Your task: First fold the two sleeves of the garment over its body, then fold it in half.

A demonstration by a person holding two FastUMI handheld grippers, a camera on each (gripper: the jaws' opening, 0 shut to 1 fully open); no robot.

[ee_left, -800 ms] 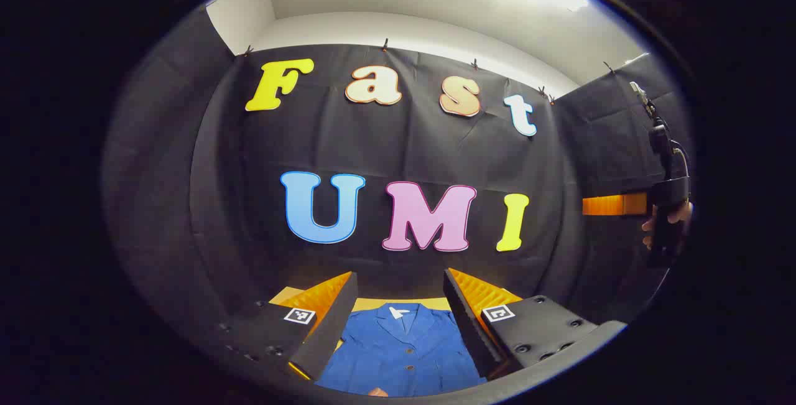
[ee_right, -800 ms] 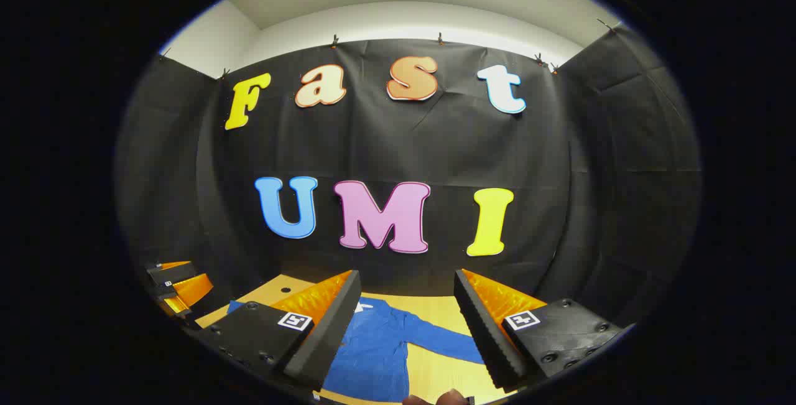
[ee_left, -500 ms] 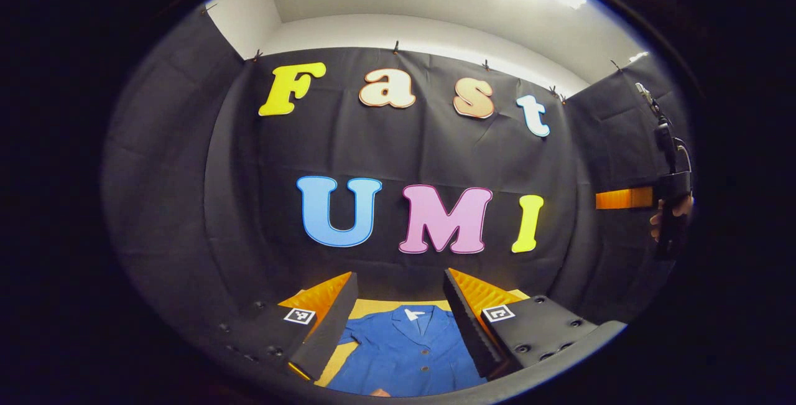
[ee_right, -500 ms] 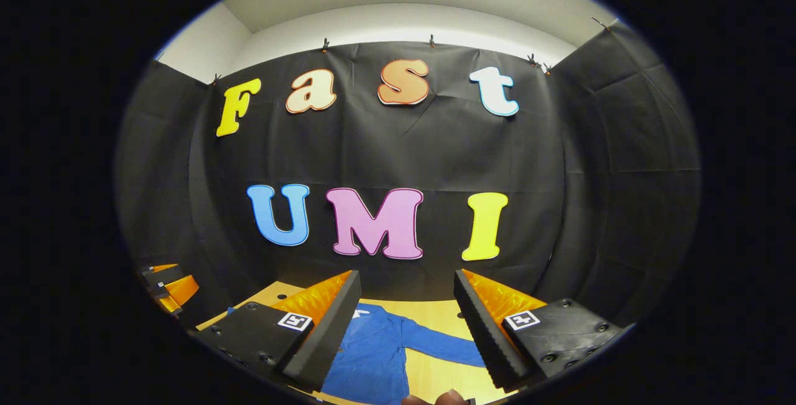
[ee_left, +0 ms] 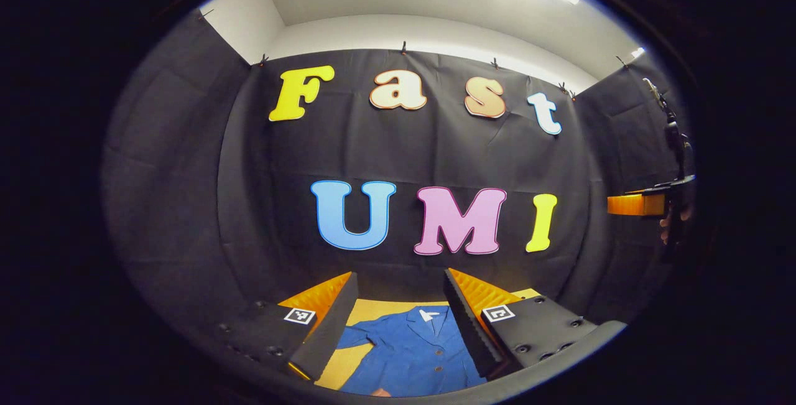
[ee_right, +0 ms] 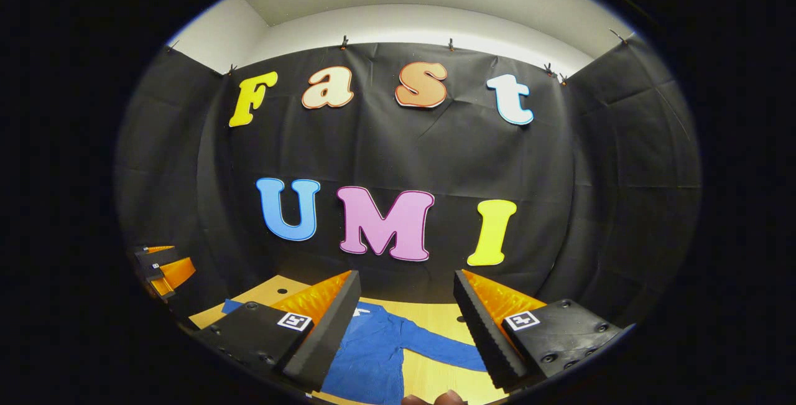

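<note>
Left gripper view: left gripper (ee_left: 401, 318) spread wide, gripping nothing, held up over the blue shirt (ee_left: 413, 355); collar at the far end, body running toward the camera, dead centre between the fingers.
Left view, far right: right gripper (ee_left: 647, 203) well off to the side, hand (ee_left: 678, 218) on it.
Right gripper view: right gripper (ee_right: 407, 324) also gaping and empty; shirt (ee_right: 373, 355) down-left on the wooden table (ee_right: 429, 377), one sleeve (ee_right: 444, 349) stretched out sideways toward the right finger.
Guess: right-side sleeve nearer the right gripper, so probably that one's job.
</note>
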